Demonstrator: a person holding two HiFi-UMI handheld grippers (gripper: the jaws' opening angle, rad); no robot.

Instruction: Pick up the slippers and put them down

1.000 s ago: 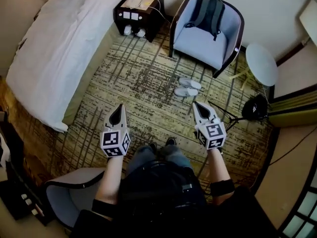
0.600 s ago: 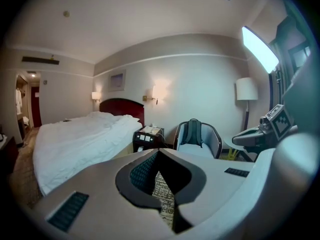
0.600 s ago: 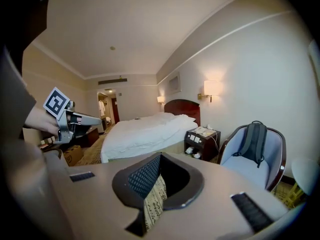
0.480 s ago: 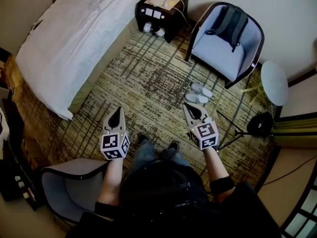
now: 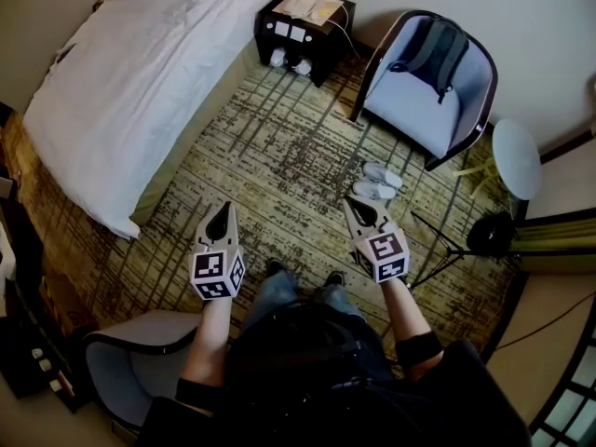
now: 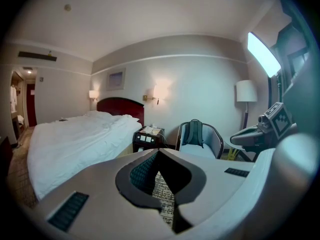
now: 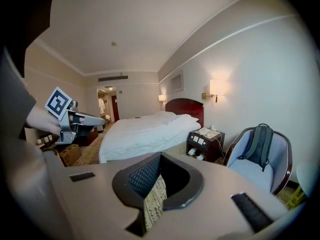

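Both of your grippers are held out level in front of you at the lower middle of the head view, and neither carries anything. The left gripper (image 5: 222,214) has its jaws pressed together with only carpet (image 5: 279,147) showing through the hollow behind the tips. The right gripper (image 5: 358,210) is closed the same way, with nothing between its jaws.

The slippers (image 5: 379,182), a white pair, lie side by side on the carpet right of centre. They sit just above the right gripper's tip in the frame and near the front of the armchair (image 5: 430,101), which has a backpack (image 5: 438,45) on its seat. Neither gripper view shows them (the gripper bodies fill the lower part of those frames).

Carrying the jaws shut like this suits walking up to the pair, and my reading is that the pickup has not begun. The right gripper is the nearer one, so it is the likely one to reach. You would need to open its jaws and tip it down toward the floor first.
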